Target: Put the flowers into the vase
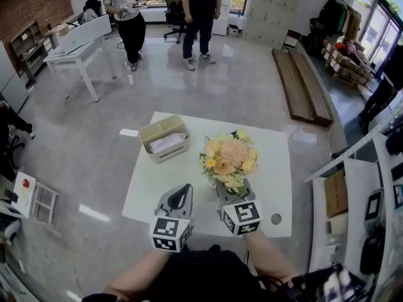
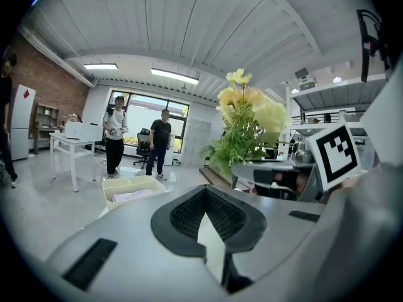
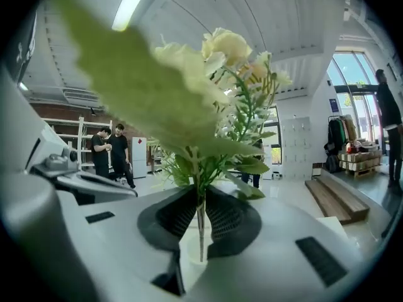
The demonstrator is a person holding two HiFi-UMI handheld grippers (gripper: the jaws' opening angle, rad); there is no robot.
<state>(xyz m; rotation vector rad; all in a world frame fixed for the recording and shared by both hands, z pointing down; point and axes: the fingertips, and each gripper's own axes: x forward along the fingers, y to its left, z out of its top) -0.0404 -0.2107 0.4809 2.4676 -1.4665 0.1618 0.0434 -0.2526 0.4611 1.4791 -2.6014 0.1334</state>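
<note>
A bunch of peach and yellow flowers (image 1: 230,159) with green leaves stands upright above the white table (image 1: 148,194). My right gripper (image 1: 232,187) is shut on its thin stems, which run up between the black pads (image 3: 223,216) in the right gripper view. The blooms (image 3: 220,49) rise close before that camera. My left gripper (image 1: 182,189) hovers just left of it, over the table's near part, its jaws meeting at the tips with nothing between them. From the left gripper view the flowers (image 2: 249,115) show to the right, above the right gripper's marker cube (image 2: 337,153). No vase can be made out.
A beige two-part tray (image 1: 164,140) with a pale cloth sits on the table's far left. A small grey round spot (image 1: 276,219) lies near the front right corner. Two people (image 1: 201,17) stand far back by a white desk (image 1: 79,49). Wooden planks (image 1: 302,83) lie at the right.
</note>
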